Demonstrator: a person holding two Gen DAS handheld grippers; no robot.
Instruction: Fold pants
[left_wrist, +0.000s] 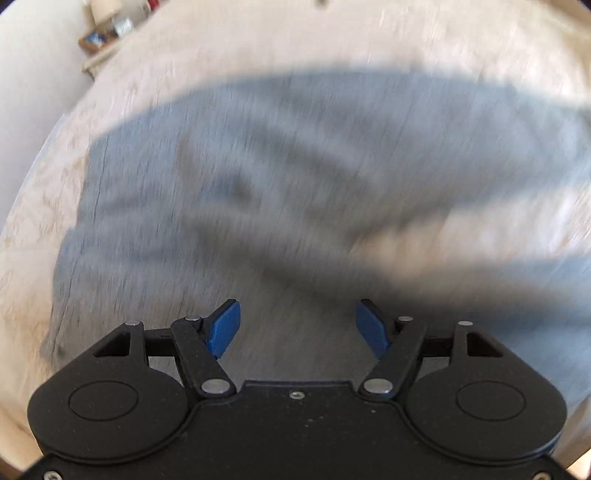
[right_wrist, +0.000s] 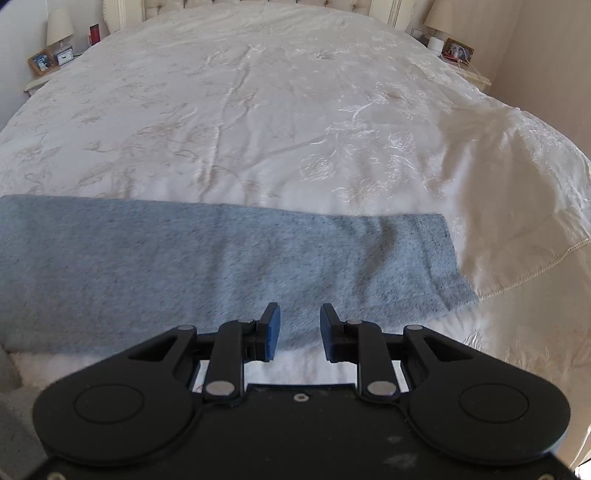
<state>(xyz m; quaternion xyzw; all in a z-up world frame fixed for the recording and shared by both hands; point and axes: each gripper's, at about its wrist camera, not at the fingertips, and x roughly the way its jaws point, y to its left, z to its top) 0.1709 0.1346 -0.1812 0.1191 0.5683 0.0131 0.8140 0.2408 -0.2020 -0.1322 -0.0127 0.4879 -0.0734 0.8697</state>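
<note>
Cream embroidered bedspread (right_wrist: 280, 110) carries the grey-blue pants (right_wrist: 207, 266), laid in a long band near the bed's foot edge. Both the left tongs (left_wrist: 297, 328) and right tongs (right_wrist: 300, 332) stand spread and hold nothing. A neat fold likely needs both pinching matching corners at the hem (right_wrist: 448, 254); ample bare bedspread lies beyond.

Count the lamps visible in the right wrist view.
2. One lamp stands on the nightstand at the top left of the bed; the other lamp stands at the top right. More may be out of frame.
</note>
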